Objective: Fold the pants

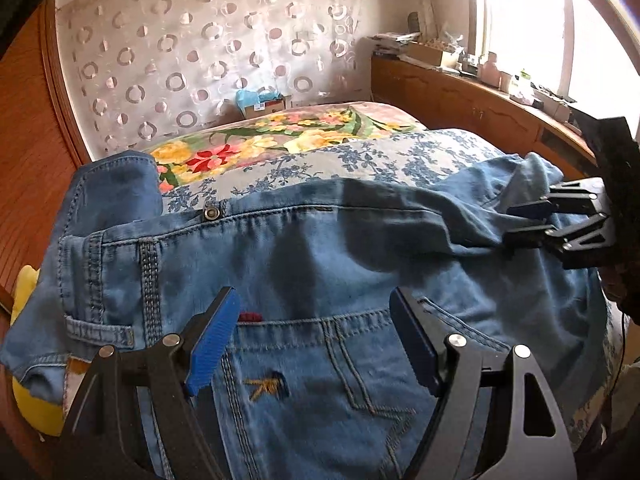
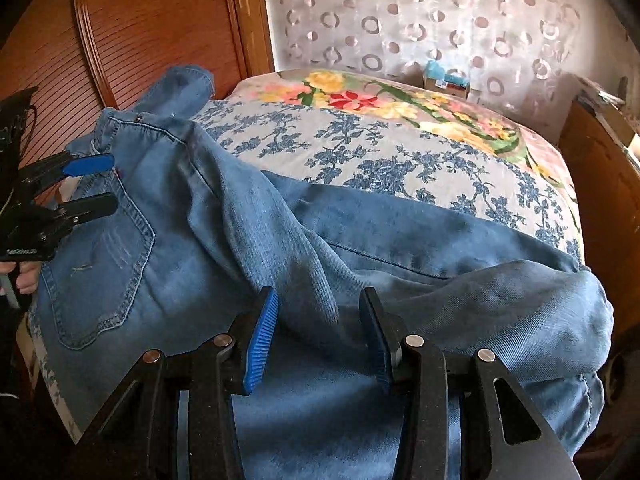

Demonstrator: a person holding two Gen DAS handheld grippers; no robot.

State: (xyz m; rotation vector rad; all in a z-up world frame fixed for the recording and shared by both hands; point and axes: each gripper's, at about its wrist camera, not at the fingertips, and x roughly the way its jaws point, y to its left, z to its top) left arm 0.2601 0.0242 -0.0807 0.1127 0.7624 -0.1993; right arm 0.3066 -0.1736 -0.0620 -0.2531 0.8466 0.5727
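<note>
1. I keep the pants (image 1: 320, 248) spread across the bed (image 1: 280, 164), seat up, so there are edges to pick up for a fold
2. My left gripper (image 1: 316, 344) hovers wide open over the back pocket, holding nothing
3. My right gripper (image 2: 320, 344) hangs half open above the bunched legs, empty

Pants (image 1: 320, 264) lying across near edge of bed (image 1: 360, 152), waistband end to left, legs bunching to right. Left gripper (image 1: 316, 336) hovering over back-pocket area, right gripper (image 2: 320, 336) over leg section further right. Box (image 1: 264, 106) sitting behind bed by curtain (image 1: 200, 40); cabinet (image 1: 460, 100) standing along bed's right side.
</note>
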